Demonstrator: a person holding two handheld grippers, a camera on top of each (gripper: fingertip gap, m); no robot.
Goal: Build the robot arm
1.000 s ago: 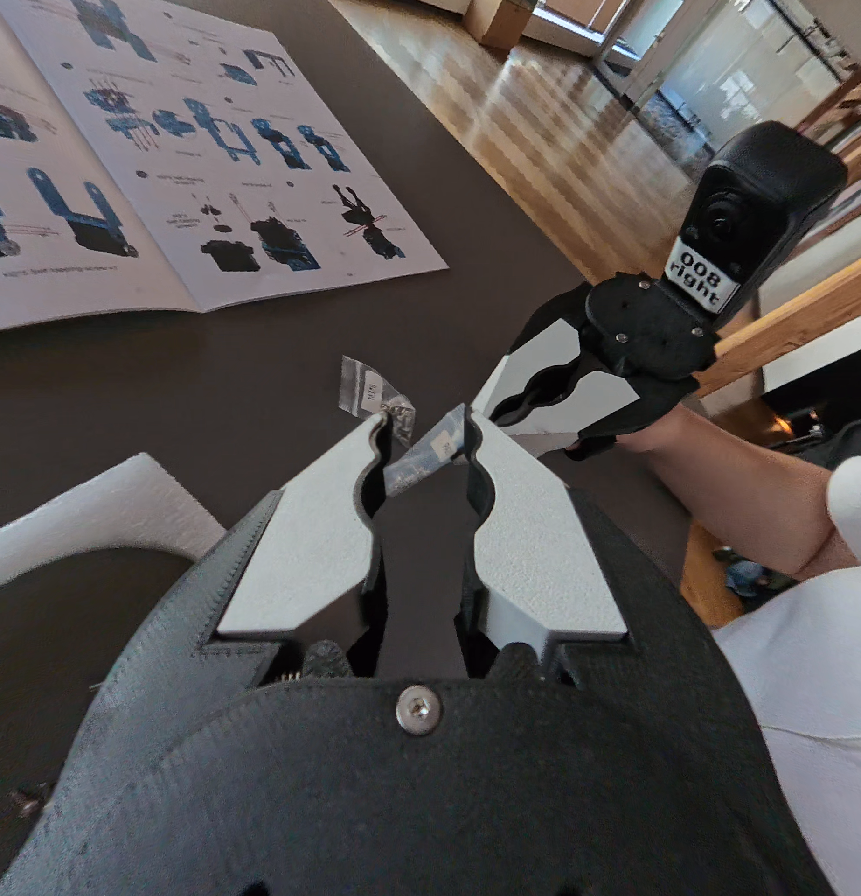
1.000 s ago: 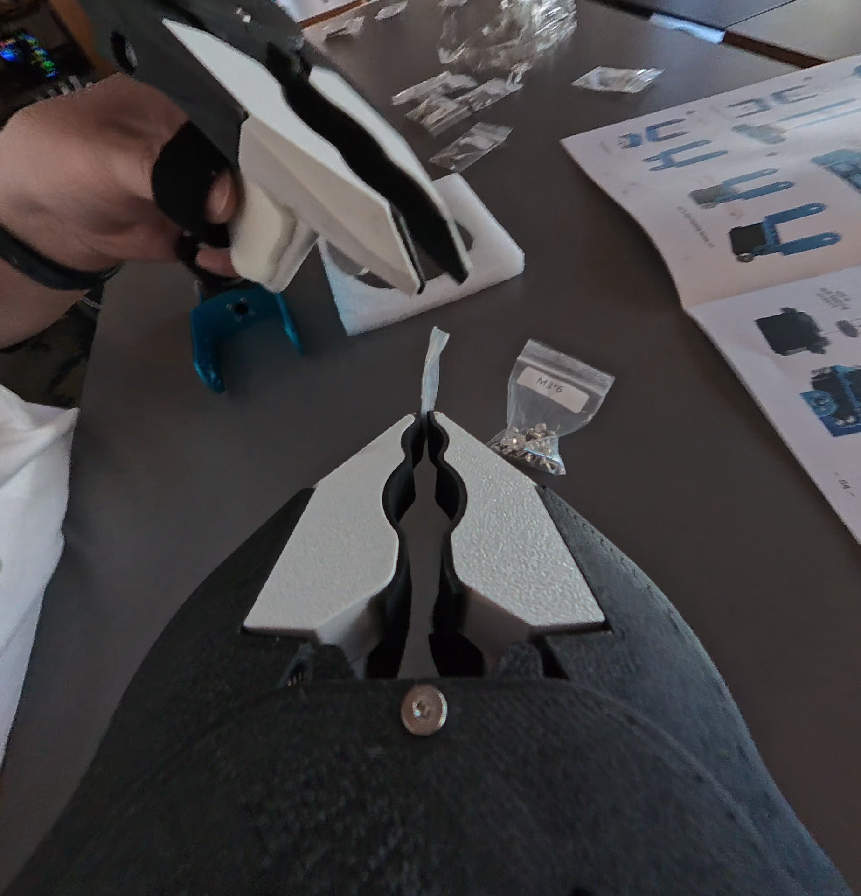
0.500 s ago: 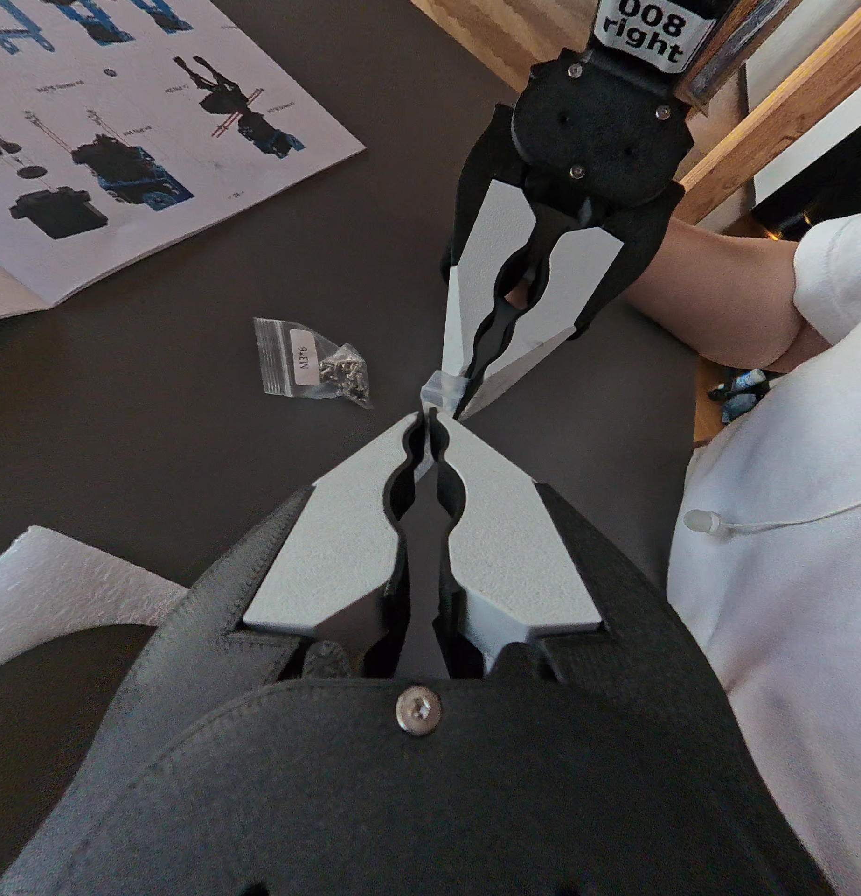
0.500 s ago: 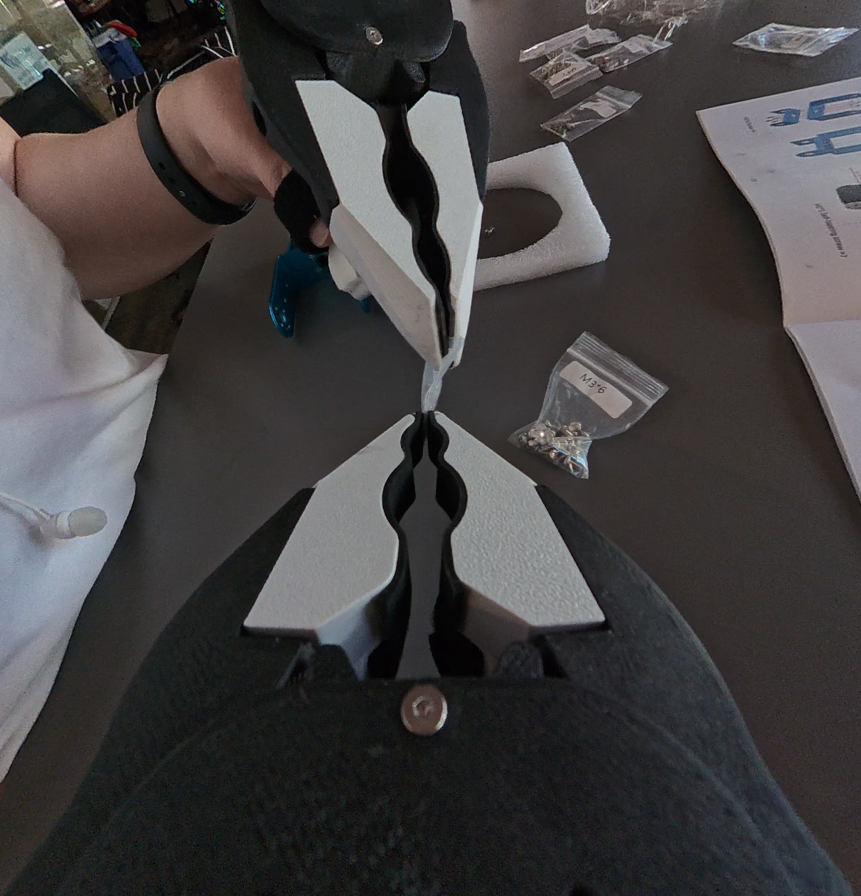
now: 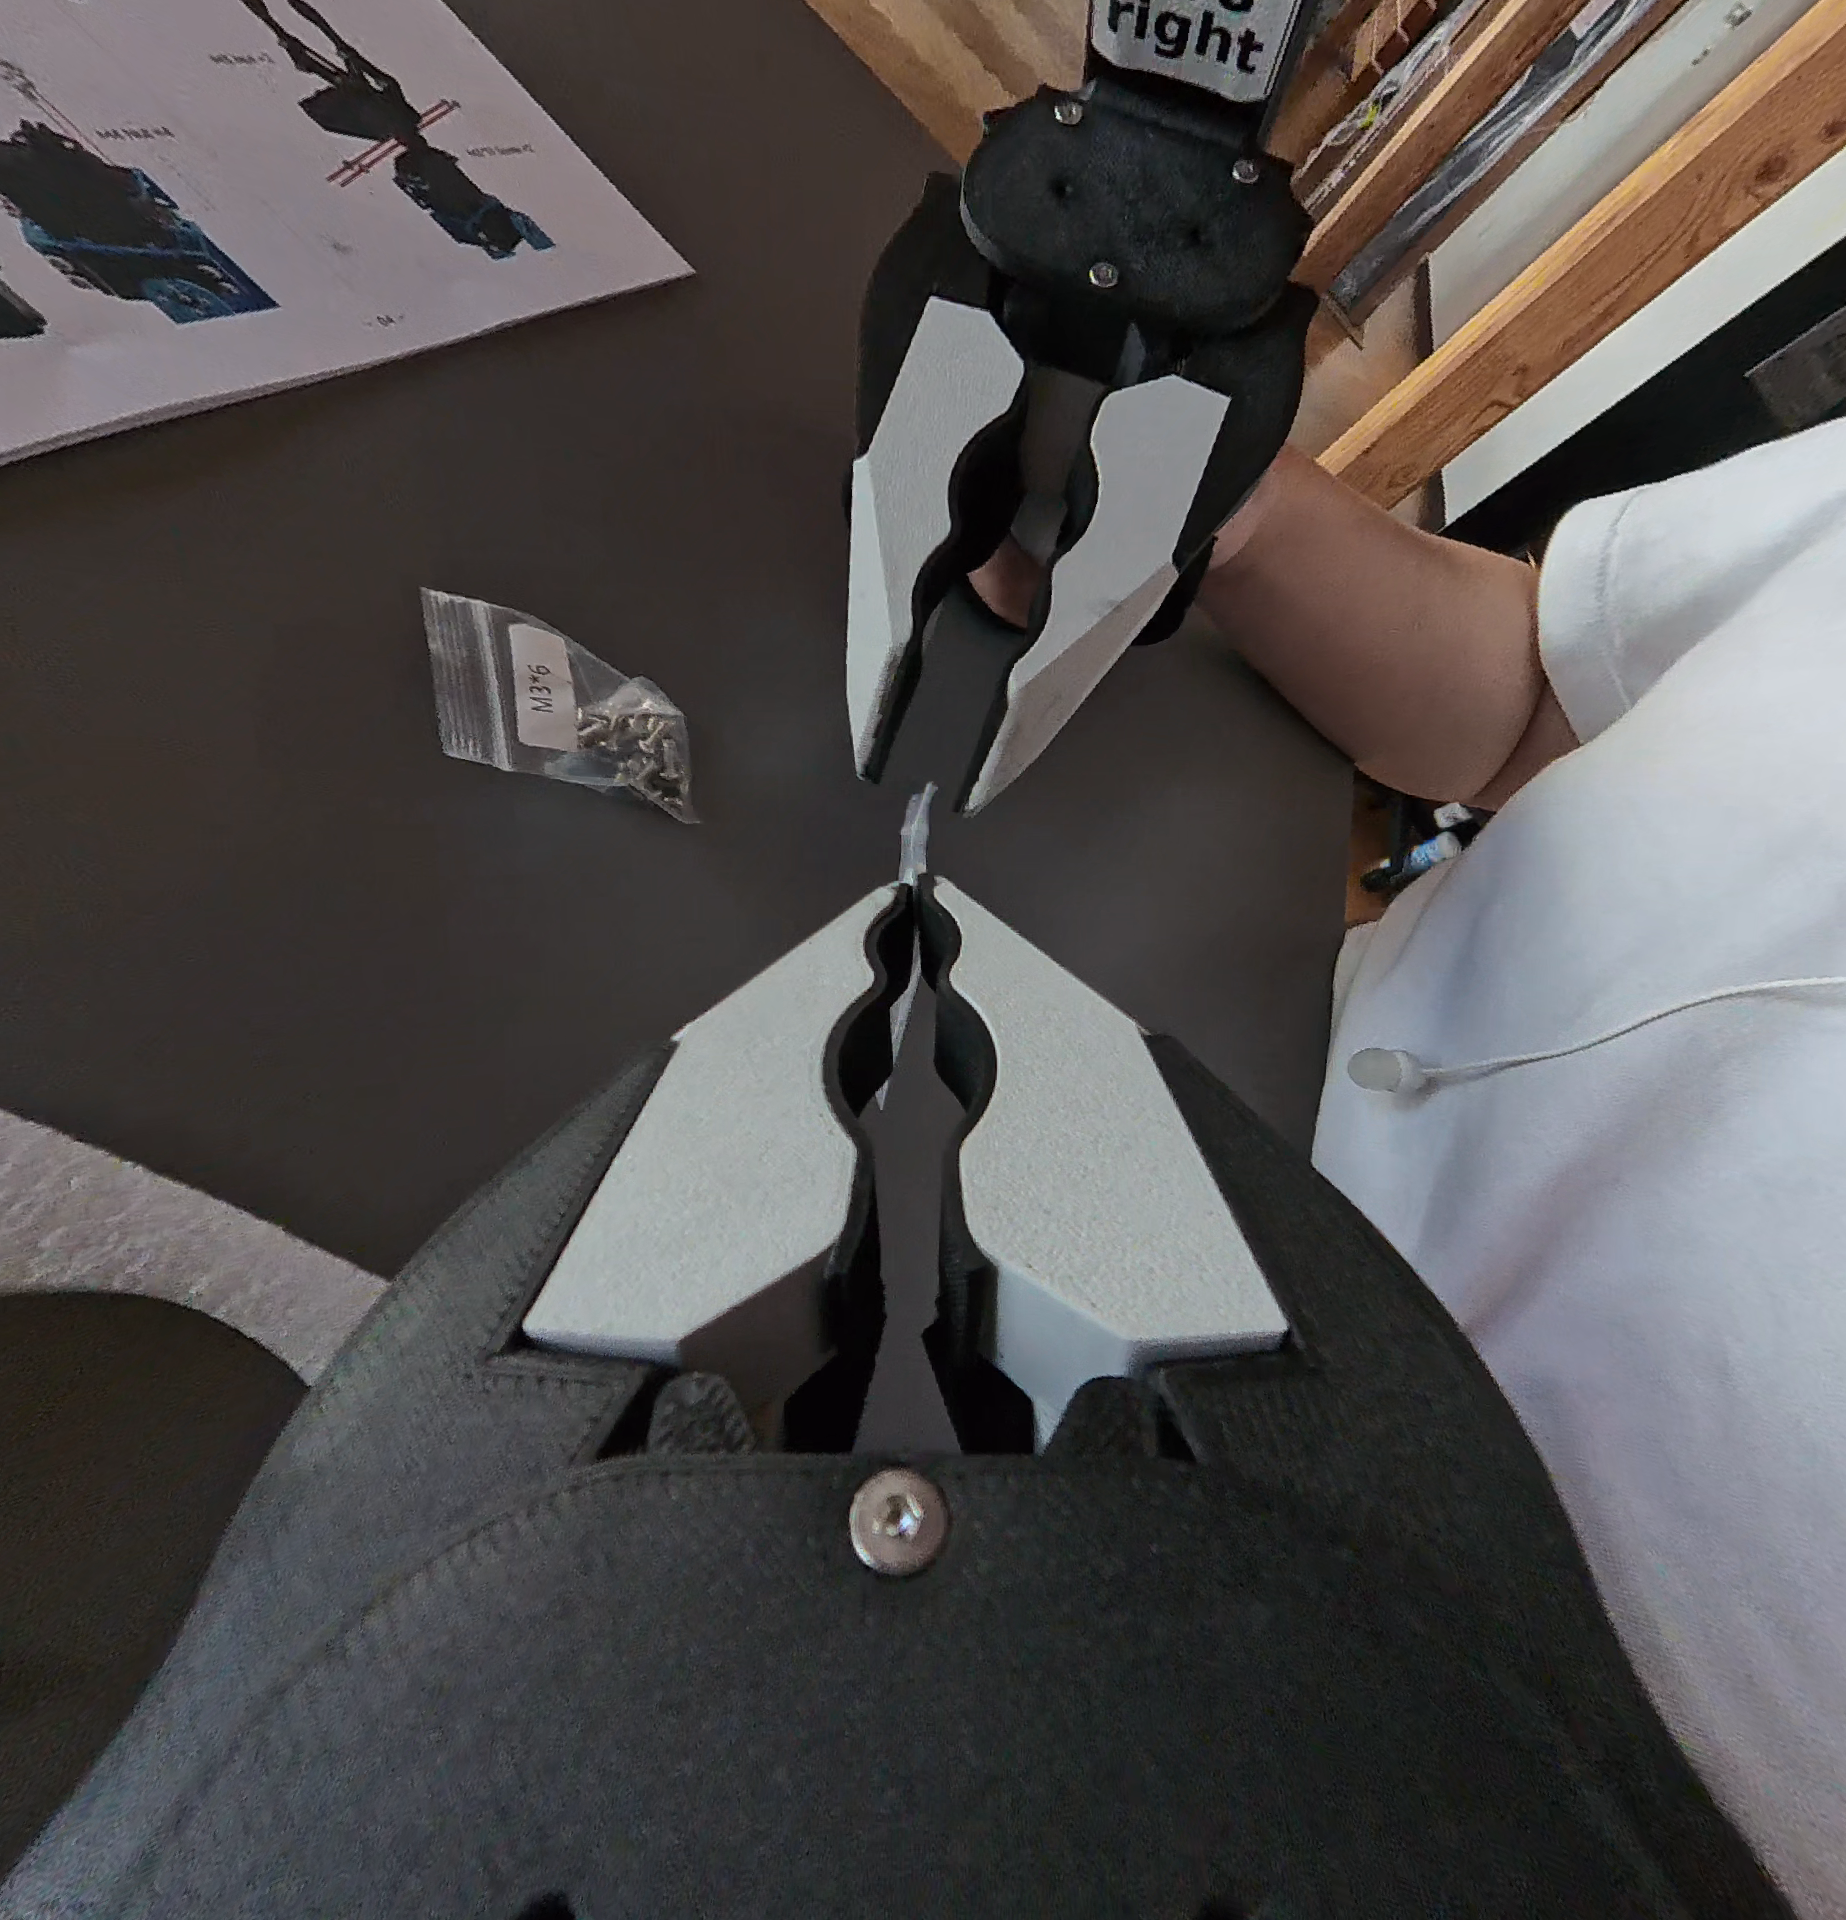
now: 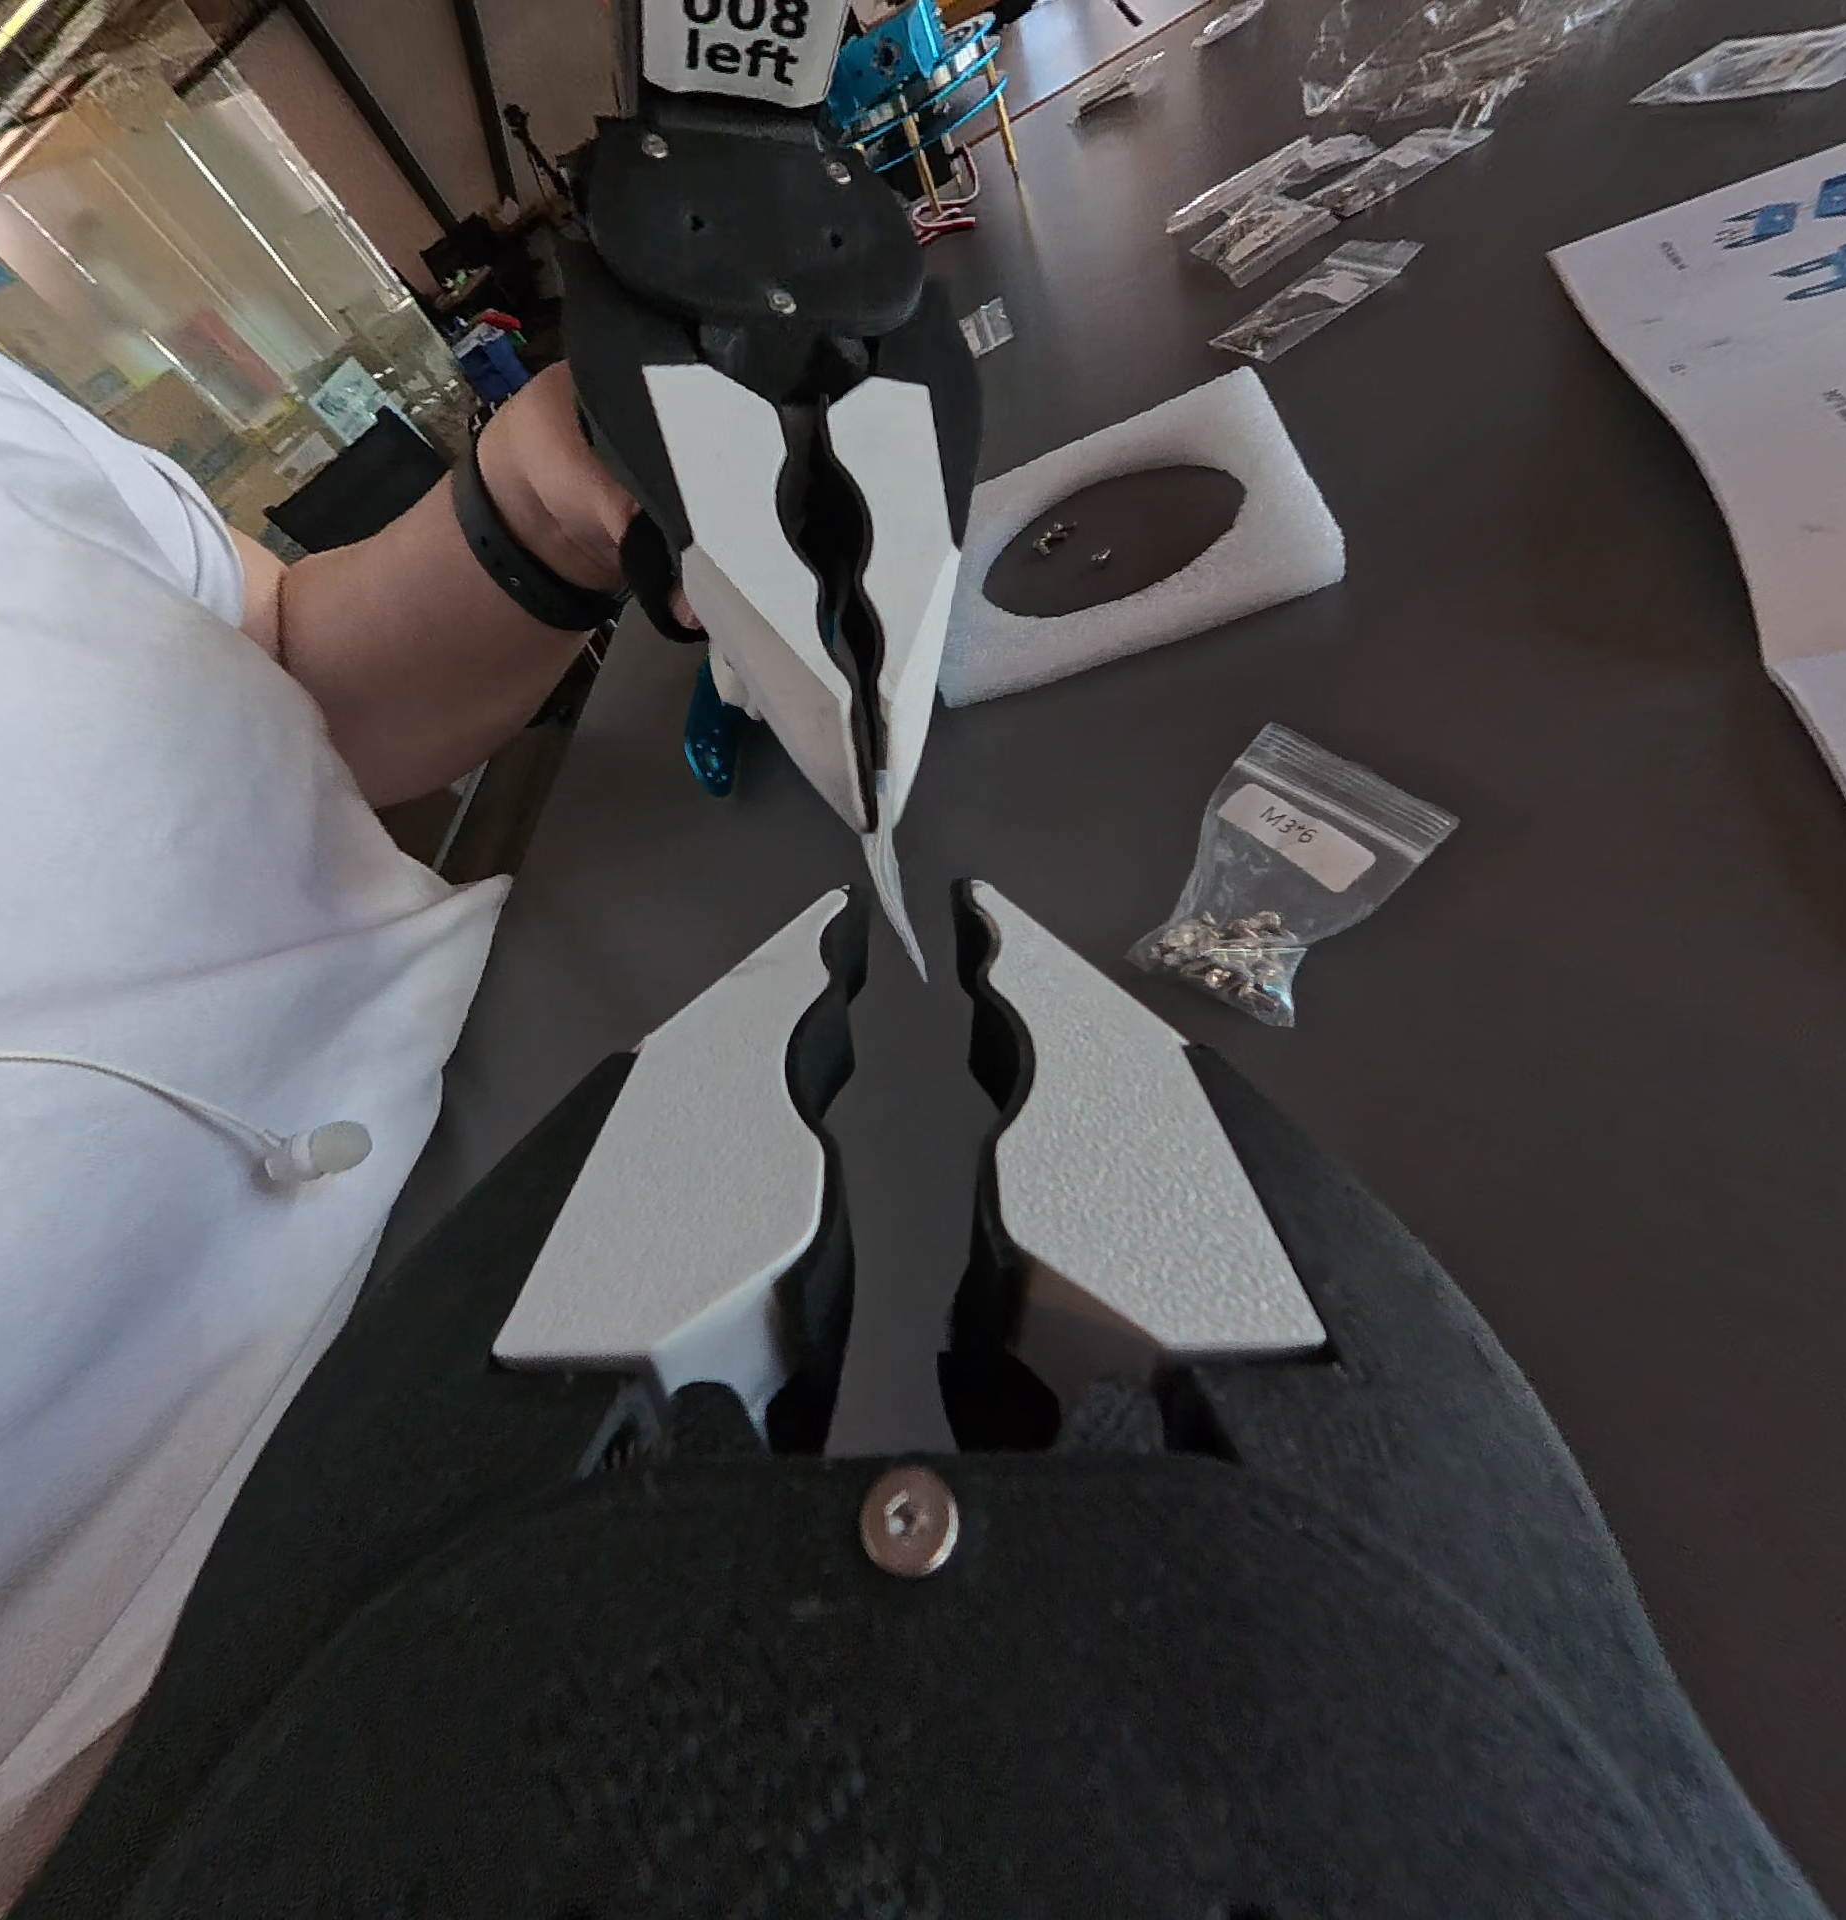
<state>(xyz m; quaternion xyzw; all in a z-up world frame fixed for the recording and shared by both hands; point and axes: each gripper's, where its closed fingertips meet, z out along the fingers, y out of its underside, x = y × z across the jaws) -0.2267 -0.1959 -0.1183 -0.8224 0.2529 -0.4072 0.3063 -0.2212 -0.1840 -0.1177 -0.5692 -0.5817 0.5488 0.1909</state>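
Note:
My left gripper [image 5: 914, 888] is shut on a small clear plastic bag [image 5: 917, 836], seen edge-on, and holds it above the dark table [image 5: 379, 935]. The bag's free end sticks out past the fingertips. My right gripper [image 6: 906, 894] is open and faces the left one tip to tip. The free end of the bag [image 6: 895, 899] hangs between its parted fingers without being gripped. In the left wrist view the right gripper [image 5: 919, 790] stands just beyond the bag's end. In the right wrist view the left gripper [image 6: 875, 821] points down at me.
A zip bag of small screws [image 6: 1283, 883] lies on the table to the right, also in the left wrist view [image 5: 576, 701]. A white foam frame [image 6: 1283, 540], a blue metal bracket [image 6: 711, 748], an open instruction booklet [image 6: 1750, 364] and several more small bags [image 6: 1303, 218] lie around. Only a small space, under 4 cm, lies between the two pairs of fingers.
One second ago my right gripper held the small bag. The left gripper came in and shut on it. Now the right gripper has opened and let go.

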